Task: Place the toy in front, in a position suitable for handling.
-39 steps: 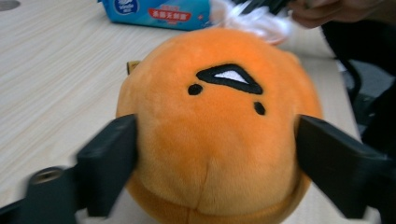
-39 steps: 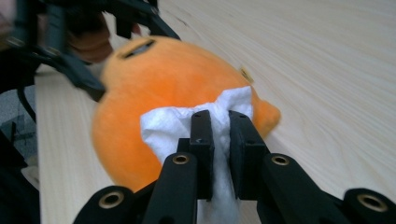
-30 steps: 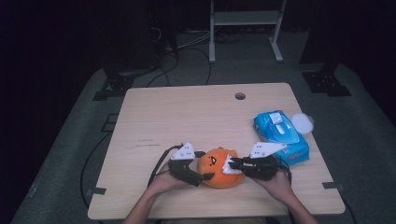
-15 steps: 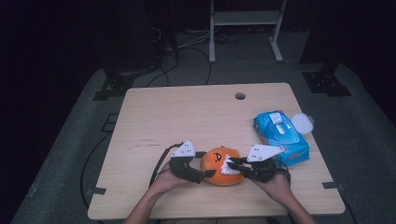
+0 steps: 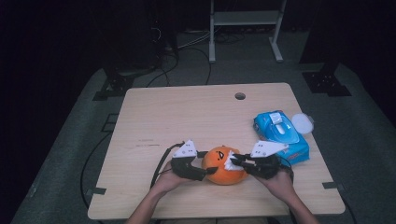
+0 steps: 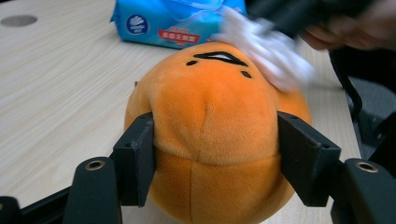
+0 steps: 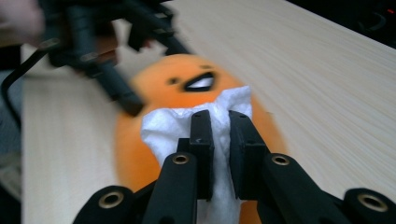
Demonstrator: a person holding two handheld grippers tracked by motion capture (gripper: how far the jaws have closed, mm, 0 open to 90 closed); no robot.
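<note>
Orange plush toy (image 5: 224, 165), near table edge (image 5: 140, 112): squeezed at its sides by the left gripper (image 6: 212, 154) (jaws just closing), while the right gripper (image 7: 219, 126), pinching a white wipe (image 7: 168, 128), presses from the opposite side.

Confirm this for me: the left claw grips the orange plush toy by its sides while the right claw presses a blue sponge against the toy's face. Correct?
Not quite. The right claw holds a white wipe, not a blue sponge, as the right gripper view shows. The rest stands: the left claw has just been closing on the sides of the orange plush toy.
</note>
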